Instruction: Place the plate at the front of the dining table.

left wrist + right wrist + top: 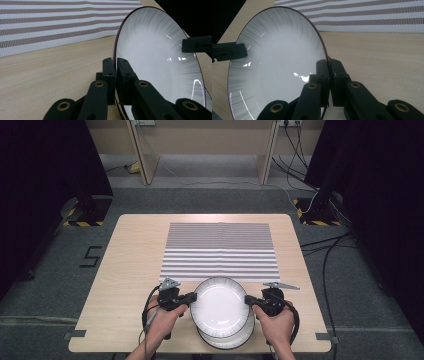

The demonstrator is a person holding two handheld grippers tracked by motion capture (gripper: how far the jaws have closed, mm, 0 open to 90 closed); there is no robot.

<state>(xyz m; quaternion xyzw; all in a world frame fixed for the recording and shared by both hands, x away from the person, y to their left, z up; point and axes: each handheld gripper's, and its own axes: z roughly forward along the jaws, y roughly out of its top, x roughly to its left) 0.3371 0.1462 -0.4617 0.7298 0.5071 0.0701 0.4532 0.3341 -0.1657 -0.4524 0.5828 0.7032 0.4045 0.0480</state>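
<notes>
Seemingly, in the high view a white plate [220,305] is held over a second plate [227,339] at the near edge of the table [130,270], pinched at opposite rims by the left gripper [192,296] and right gripper [248,299]; a striped mat [220,251] lies beyond. It is judged stiff, glazed, slippery and breakable.

In the left gripper view, the jaws are clamped on the plate [155,57] at its thin rim.

In the right gripper view, the rim of the plate [277,62] is likewise gripped, over bare wood.

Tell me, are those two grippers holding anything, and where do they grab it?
Yes. The left gripper and the right gripper are both shut on the upper white plate, each pinching its thin rim on opposite sides.
</notes>
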